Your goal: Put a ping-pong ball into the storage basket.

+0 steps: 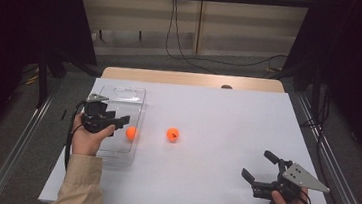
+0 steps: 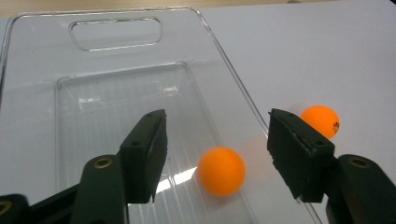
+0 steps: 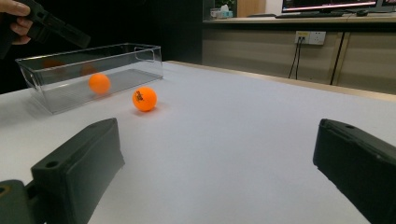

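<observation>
High view: left tool [image 1: 119, 120] sits left of centre, over the clear bin [image 1: 119, 93], jaws partway open w/ nothing gripped. Ball 1 [image 1: 131, 133] is just right of its tips, inside the bin near the right wall. Ball 2 [image 1: 173, 134] lies on the white bench [image 1: 218, 115] near frame centre, apart from the bin, to its right. Right tool [image 1: 259, 166] is lower right, jaws wide open, empty, well apart from both balls.

Left tool view: ball 1 [image 2: 221, 171] sits low centre on the bin [image 2: 116, 84] floor, in the gap between the two black jaws; pads not touching it. Ball 2 [image 2: 320, 121] is at right, outside the bin wall, partly hidden behind the right jaw.

Right tool view: bin [image 3: 88, 74] upper left, ball 1 [image 3: 99, 83] seen through its wall, slightly blurred. Ball 2 [image 3: 144, 99] just right of the bin on the bench [image 3: 243, 140], black print on it. Left tool [image 3: 51, 25] and a hand at top left, above the bin.
</observation>
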{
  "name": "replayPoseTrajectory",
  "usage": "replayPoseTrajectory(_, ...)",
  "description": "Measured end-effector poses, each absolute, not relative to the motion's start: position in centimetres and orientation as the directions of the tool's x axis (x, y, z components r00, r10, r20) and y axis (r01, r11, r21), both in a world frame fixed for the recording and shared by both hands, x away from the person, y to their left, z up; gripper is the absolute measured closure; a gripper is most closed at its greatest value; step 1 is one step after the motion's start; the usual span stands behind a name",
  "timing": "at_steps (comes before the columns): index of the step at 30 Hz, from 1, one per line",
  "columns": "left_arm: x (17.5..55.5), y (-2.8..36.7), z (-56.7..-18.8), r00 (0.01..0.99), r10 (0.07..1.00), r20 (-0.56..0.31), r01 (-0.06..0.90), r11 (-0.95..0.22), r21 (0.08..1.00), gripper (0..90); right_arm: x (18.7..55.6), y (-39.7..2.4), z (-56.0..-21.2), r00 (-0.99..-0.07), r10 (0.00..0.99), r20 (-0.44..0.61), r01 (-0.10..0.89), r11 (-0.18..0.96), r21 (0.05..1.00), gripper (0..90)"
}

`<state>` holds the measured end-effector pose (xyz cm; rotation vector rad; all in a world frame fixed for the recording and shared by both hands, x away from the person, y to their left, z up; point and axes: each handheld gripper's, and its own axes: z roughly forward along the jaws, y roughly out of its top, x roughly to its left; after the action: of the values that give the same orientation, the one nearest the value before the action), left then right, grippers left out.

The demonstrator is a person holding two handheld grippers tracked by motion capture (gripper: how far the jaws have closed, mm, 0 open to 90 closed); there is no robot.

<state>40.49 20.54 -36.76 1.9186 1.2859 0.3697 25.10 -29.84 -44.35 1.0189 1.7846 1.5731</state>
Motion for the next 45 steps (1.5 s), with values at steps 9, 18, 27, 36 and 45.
replayPoseTrajectory(9, 40.1, 19.2, -36.1, 0.486, 0.855, -0.182, 0.631, -0.199, 0.75, 28.3, 25.1, -29.8, -44.3, -0.564, 0.822, 0.08, 0.183, 0.03, 0.983, 0.7)
replayPoseTrajectory(18, 39.9, 17.7, -36.0, 0.531, 0.829, -0.177, 0.615, -0.233, 0.753, 20.5, 25.1, -29.8, -44.4, -0.567, 0.82, 0.078, 0.184, 0.033, 0.982, 0.7)
replayPoseTrajectory(27, 39.9, 16.7, -36.1, 0.558, 0.81, -0.182, 0.609, -0.25, 0.753, 17.8, 25.1, -29.8, -44.3, -0.566, 0.821, 0.081, 0.184, 0.031, 0.982, 0.7)
replayPoseTrajectory(36, 39.9, 16.2, -36.1, 0.576, 0.795, -0.192, 0.601, -0.252, 0.758, 16.3, 25.1, -29.8, -44.3, -0.568, 0.819, 0.079, 0.184, 0.033, 0.982, 0.7)
replayPoseTrajectory(45, 39.8, 15.6, -36.2, 0.582, 0.789, -0.199, 0.596, -0.247, 0.764, 15.1, 25.1, -29.8, -44.4, -0.569, 0.819, 0.08, 0.185, 0.032, 0.982, 0.7)
